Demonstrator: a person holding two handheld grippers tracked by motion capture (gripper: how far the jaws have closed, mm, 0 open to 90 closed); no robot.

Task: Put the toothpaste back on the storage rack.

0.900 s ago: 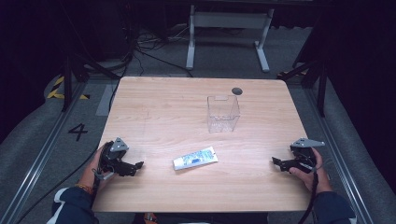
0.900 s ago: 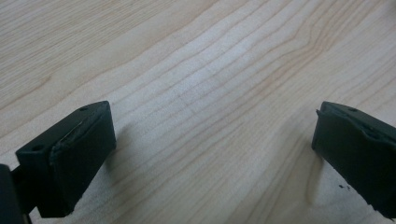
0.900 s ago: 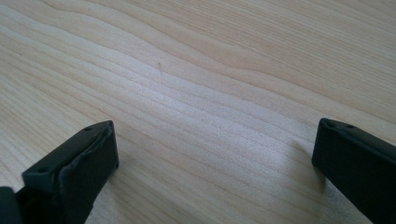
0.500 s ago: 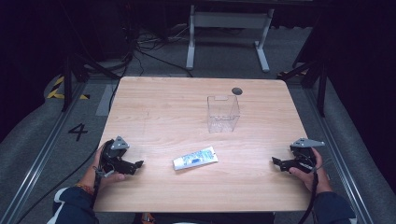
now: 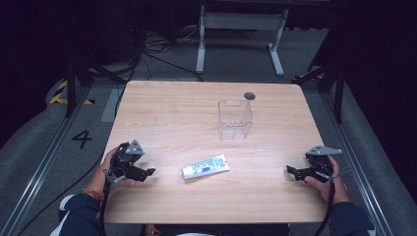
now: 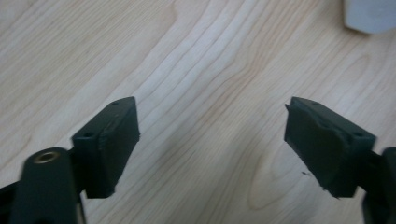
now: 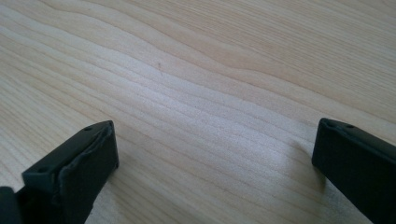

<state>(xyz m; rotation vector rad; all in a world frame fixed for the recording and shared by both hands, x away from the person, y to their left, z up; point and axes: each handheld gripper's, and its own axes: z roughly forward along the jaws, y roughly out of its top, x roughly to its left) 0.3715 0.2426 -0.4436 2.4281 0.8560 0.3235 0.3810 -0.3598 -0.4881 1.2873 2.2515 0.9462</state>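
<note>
Tube [image 5: 205,166] cut off in left gripper [image 6: 212,140] view; both grippers released, right gripper [image 7: 215,154] too.

The light falls from above onto the table [image 5: 162,123], which is evenly bright, while the floor around it sinks into darkness. In the high view the picture is a little soft and grainy, and the clear box [image 5: 235,119] gives only weak reflections. My left gripper [image 6: 210,144] view is blurred, mostly at the near jaws and the top corner. Under my right gripper [image 7: 212,158] the wood grain is sharper, with soft shadows beside each jaw.
</note>
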